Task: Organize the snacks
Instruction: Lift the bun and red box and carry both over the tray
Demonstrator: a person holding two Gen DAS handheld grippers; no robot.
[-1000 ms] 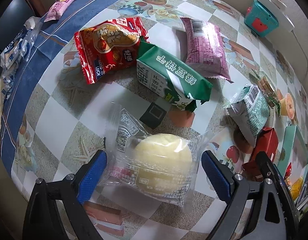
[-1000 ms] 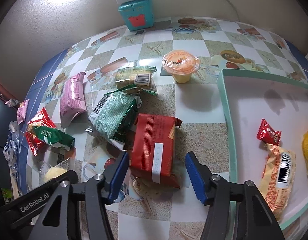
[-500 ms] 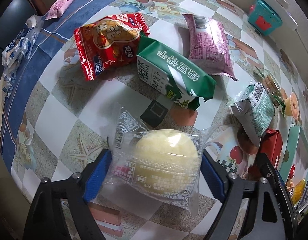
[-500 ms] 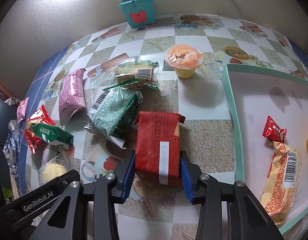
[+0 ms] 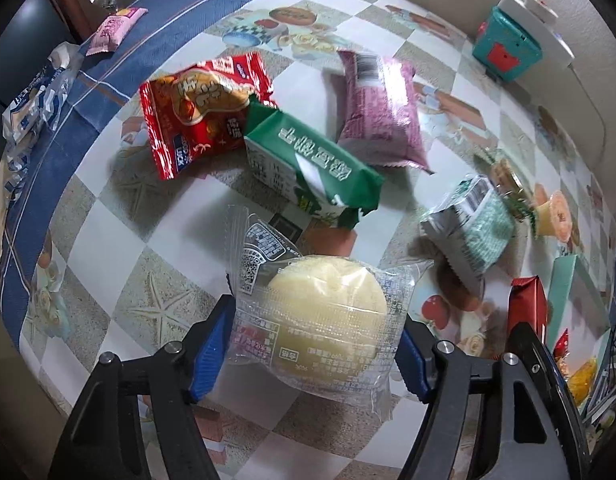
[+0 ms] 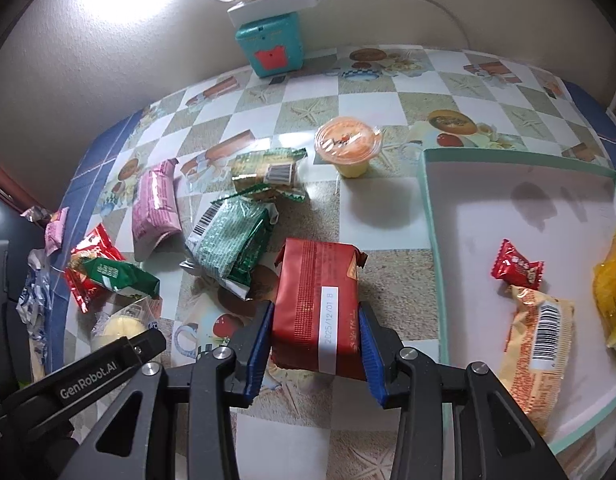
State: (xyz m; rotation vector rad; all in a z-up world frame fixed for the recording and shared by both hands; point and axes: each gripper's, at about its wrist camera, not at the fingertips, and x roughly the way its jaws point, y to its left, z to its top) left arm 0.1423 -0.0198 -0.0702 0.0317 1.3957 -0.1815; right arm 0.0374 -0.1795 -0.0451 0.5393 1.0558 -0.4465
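My left gripper [image 5: 313,350] is shut on a clear-wrapped yellow bun [image 5: 327,312], lifted slightly off the table. My right gripper [image 6: 313,348] is shut on a red foil snack pack [image 6: 315,300], lifted above the table next to the teal-rimmed tray [image 6: 431,240]. The bun also shows in the right wrist view [image 6: 116,326]. The tray holds a small red candy [image 6: 515,270], an orange barcoded pack [image 6: 537,340] and a yellow pack [image 6: 611,292].
On the checkered tablecloth lie a red snack bag [image 5: 196,112], a green pack [image 5: 308,164], a pink pack [image 5: 379,108], a mint-green pack [image 6: 232,240], a cracker pack [image 6: 268,172] and an orange jelly cup [image 6: 347,146]. A teal box [image 6: 270,44] stands by the wall.
Both grippers have closed on their snacks: the left on the bun, the right on the red pack. Both packs now sit raised between the jaws.
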